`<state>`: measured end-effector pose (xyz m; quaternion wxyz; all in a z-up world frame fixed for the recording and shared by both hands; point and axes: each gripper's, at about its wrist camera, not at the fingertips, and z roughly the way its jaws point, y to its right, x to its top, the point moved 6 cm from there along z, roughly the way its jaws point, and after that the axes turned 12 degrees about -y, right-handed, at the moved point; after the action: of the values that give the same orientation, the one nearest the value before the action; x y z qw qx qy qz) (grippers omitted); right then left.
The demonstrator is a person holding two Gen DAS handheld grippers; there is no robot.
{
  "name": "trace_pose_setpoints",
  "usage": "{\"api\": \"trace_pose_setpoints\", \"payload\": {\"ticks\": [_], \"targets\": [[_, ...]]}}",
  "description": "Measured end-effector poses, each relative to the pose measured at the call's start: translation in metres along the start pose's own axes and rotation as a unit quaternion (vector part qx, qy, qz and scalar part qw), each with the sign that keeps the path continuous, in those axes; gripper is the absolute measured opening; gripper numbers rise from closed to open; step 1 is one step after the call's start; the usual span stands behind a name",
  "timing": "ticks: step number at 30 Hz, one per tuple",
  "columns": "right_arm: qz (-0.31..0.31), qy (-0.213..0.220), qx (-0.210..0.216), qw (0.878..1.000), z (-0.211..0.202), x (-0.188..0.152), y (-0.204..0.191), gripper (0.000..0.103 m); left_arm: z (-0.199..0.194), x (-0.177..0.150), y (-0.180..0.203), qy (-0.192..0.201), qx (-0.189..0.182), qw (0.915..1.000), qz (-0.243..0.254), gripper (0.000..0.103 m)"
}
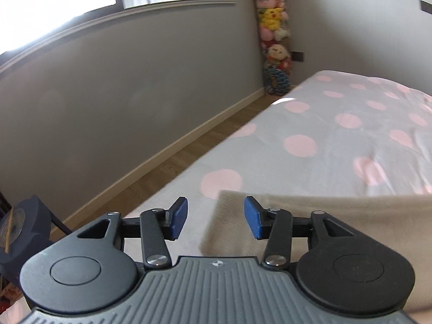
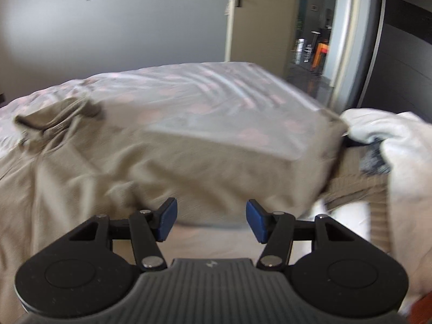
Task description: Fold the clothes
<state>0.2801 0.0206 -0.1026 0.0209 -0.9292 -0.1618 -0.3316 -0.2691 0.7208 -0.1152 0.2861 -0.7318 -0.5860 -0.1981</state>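
Note:
A beige garment (image 2: 151, 159) lies spread on the bed, its collar at the far left and its right part folded over; the picture is blurred there. Its corner (image 1: 310, 216) shows in the left wrist view under the left gripper (image 1: 216, 220), which stands open above that corner, nothing between its blue pads (image 1: 179, 217). The right gripper (image 2: 212, 222) hangs open over the garment's near part, blue pads (image 2: 168, 222) apart and empty.
The bed has a grey cover with pink dots (image 1: 337, 140). A pile of white and dark clothes (image 2: 391, 145) lies at the bed's right side. Wooden floor (image 1: 172, 162) runs along the wall, with stacked plush toys (image 1: 272, 32) in the corner. A door (image 2: 310, 27) stands open beyond.

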Motion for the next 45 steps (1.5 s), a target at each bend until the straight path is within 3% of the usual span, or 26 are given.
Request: {"api": "trace_pose_setpoints", "payload": {"ticks": [4,8,17,18,20,21,22,27,32,35,39,42,45], "targets": [[0.04,-0.009,-0.031,0.999,0.022,0.04,0.054,0.068,-0.028,-0.019,0.052,-0.003,-0.035,0.9987,0.038,0.044],[0.082,-0.027,-0.049,0.995,0.056,0.073,0.096,0.076,-0.05,-0.038,0.108,-0.005,-0.092,0.9952,0.035,0.045],[0.091,-0.079,-0.123,0.985,0.129,0.104,0.123,0.075,-0.089,-0.09,0.22,0.008,-0.146,0.9891,0.016,0.045],[0.09,-0.08,-0.124,0.985,0.133,0.106,0.124,0.069,-0.092,-0.094,0.23,0.009,-0.151,0.9882,0.023,0.045],[0.082,-0.087,-0.13,0.984,0.136,0.108,0.125,0.038,-0.096,-0.1,0.25,0.013,-0.156,0.9861,0.056,0.045],[0.077,-0.091,-0.13,0.984,0.137,0.109,0.126,0.027,-0.098,-0.104,0.259,0.017,-0.157,0.9846,0.076,0.045],[0.074,-0.089,-0.129,0.985,0.134,0.111,0.127,0.025,-0.099,-0.107,0.266,0.02,-0.157,0.983,0.093,0.045],[0.044,-0.05,-0.13,0.989,0.097,0.144,0.138,0.02,-0.097,-0.116,0.28,0.018,-0.151,0.9817,0.114,0.044],[0.071,0.014,-0.18,0.981,0.06,0.184,0.179,0.019,-0.097,-0.115,0.272,0.007,-0.161,0.9825,0.093,0.044],[0.083,0.016,-0.2,0.976,0.062,0.188,0.198,0.019,-0.094,-0.114,0.27,0.002,-0.157,0.9834,0.091,0.044],[0.071,0.004,-0.19,0.979,0.081,0.18,0.199,0.019,-0.091,-0.116,0.27,-0.006,-0.161,0.9826,0.093,0.044],[0.053,-0.015,-0.182,0.982,0.094,0.173,0.192,0.022,-0.09,-0.117,0.27,-0.011,-0.164,0.9814,0.1,0.044],[0.034,-0.017,-0.187,0.982,0.093,0.17,0.183,0.043,-0.089,-0.118,0.268,-0.017,-0.169,0.9801,0.103,0.045]]}}
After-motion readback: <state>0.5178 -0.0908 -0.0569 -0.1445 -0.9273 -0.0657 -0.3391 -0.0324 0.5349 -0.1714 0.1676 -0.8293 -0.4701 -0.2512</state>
